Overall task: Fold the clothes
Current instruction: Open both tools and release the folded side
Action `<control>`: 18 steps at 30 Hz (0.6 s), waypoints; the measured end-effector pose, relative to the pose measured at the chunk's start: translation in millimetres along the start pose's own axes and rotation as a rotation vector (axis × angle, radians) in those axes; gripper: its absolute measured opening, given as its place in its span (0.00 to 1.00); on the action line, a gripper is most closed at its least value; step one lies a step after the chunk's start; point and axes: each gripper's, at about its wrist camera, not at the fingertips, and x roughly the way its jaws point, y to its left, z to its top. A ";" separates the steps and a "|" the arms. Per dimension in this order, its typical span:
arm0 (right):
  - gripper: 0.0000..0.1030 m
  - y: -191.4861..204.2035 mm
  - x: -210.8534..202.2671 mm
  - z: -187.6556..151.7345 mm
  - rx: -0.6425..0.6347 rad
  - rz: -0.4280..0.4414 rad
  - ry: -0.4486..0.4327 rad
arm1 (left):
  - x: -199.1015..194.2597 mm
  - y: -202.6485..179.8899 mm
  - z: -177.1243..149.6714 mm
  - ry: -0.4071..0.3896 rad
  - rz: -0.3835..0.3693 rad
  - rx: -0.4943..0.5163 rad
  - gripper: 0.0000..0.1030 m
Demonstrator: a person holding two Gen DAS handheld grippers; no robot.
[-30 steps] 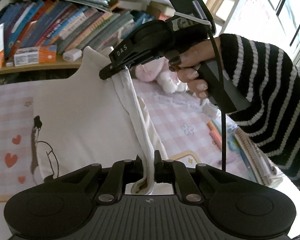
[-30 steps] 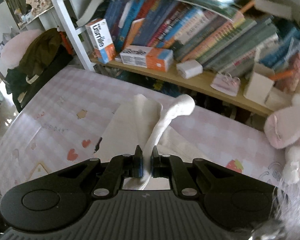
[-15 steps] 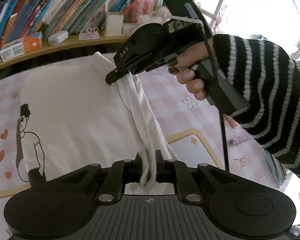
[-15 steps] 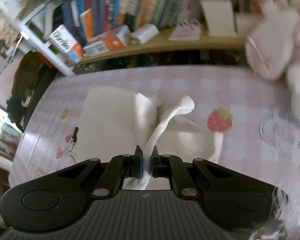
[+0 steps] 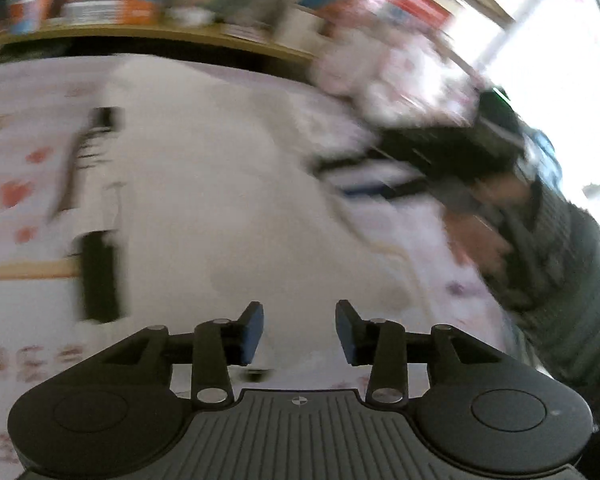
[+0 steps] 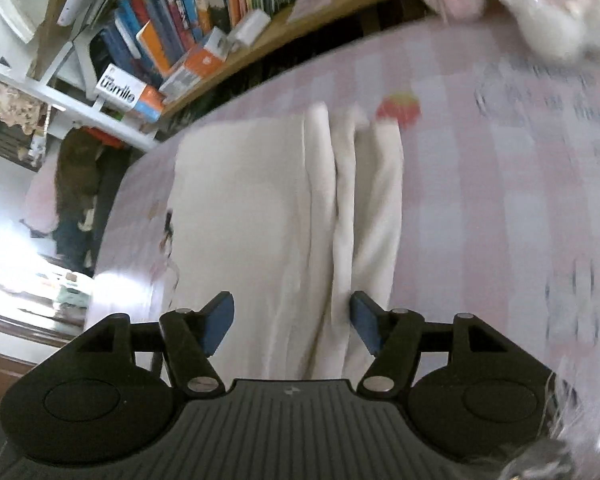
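Both tongs opening over white shirt (image 6: 260, 200) (lying flat, w/ folds).

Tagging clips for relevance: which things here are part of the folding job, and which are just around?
Part of the job:
- white garment, lying on the pink checked cover
- left gripper, jaws opening, nothing between them
- right gripper, jaws opening over the garment's folds

Just around:
- books
- orange-and-white box
- pink plush toy
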 end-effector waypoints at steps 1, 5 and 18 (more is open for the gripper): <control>0.61 -1.7 -3.7 -9.3 0.014 0.012 0.005 | -4.4 8.7 -3.0 -0.020 0.025 -0.025 0.38; 0.60 -5.0 -16.5 -48.2 0.055 0.043 -0.005 | -16.2 36.0 -13.2 -0.092 0.138 -0.084 0.38; 0.49 15.0 -48.4 -136.4 0.038 -0.021 -0.107 | -18.1 52.7 -8.9 -0.202 0.276 -0.111 0.50</control>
